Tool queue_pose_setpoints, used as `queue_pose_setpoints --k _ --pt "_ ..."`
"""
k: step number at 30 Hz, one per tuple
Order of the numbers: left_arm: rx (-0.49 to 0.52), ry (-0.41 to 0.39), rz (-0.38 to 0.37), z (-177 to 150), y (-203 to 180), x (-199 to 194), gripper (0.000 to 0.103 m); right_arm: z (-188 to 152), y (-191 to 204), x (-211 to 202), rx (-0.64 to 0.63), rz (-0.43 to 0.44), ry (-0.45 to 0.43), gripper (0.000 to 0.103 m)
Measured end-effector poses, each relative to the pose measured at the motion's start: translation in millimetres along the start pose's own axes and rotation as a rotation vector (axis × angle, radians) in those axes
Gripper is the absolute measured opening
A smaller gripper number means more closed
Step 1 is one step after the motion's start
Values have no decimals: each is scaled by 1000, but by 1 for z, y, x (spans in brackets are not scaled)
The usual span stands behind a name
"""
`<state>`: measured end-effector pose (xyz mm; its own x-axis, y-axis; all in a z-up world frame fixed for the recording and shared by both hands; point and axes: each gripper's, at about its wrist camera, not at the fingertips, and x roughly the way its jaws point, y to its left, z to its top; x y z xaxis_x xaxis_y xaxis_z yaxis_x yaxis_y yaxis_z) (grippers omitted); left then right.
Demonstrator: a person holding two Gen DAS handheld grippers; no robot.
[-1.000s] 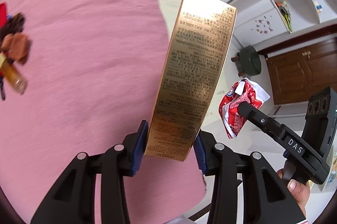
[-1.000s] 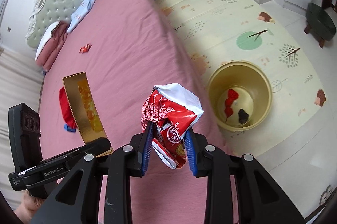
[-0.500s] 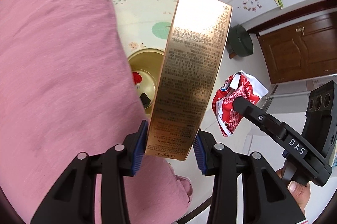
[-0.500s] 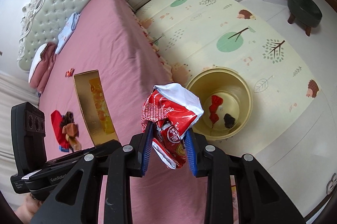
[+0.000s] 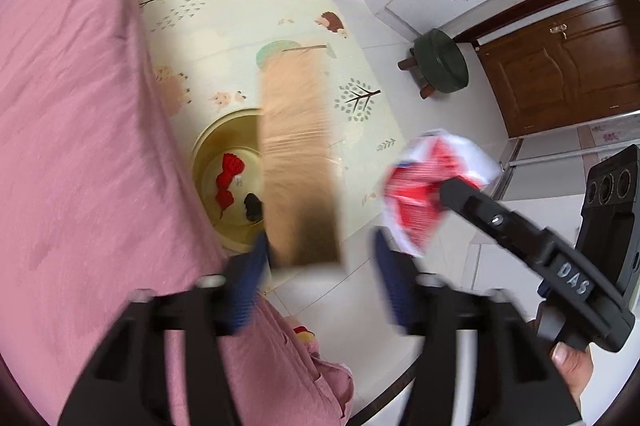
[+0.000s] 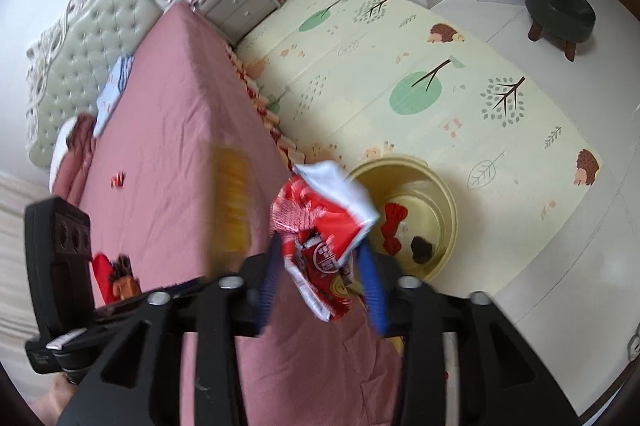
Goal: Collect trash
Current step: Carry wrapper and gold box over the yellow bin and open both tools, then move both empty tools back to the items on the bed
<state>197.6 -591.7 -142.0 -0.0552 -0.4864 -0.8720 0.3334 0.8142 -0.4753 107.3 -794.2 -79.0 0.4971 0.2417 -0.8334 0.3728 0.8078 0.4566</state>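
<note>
My left gripper (image 5: 318,266) is open; the gold cardboard box (image 5: 298,162) is blurred and touches only its left finger, above the yellow bin (image 5: 208,162). The bin holds red and dark scraps. My right gripper (image 6: 322,274) is open wide, and the crumpled red and white wrapper (image 6: 324,226) hangs loosely between its fingers, beside the bin (image 6: 440,186). The wrapper (image 5: 424,182) and right gripper also show in the left wrist view. The box shows blurred in the right wrist view (image 6: 232,202).
The pink bed (image 6: 172,130) fills the left, with small red trash (image 6: 119,180) and a red and brown pile (image 6: 116,272) on it. A patterned play mat (image 6: 420,66) covers the floor. A green stool (image 6: 560,6) and a brown door (image 5: 568,66) stand to the right.
Both grippers have opened. The gold box and the wrapper have come loose and blur with motion. Both hands have moved toward the bin beyond the bed edge.
</note>
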Motion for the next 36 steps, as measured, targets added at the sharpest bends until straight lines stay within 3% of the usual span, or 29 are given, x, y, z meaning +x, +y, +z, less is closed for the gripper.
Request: queue_pose_setpoints --k 1,6,14,24,36 --pt "5 -2 -1 3 -2 0 76 3 -2 -2 4 -3 -8 49" --pt "43 -4 57 8 -6 -3 78 7 -9 -4 23 -11 -17 49" --pt "48 -4 79 -3 1 -13 80 -2 3 0 17 3 8 49" --pt "-35 -60 90 -28 39 -51 81 -16 59 7 -69 49 40 49" --pt "-225 -160 146 -82 133 -120 81 -60 157 33 -235 118 129 49"
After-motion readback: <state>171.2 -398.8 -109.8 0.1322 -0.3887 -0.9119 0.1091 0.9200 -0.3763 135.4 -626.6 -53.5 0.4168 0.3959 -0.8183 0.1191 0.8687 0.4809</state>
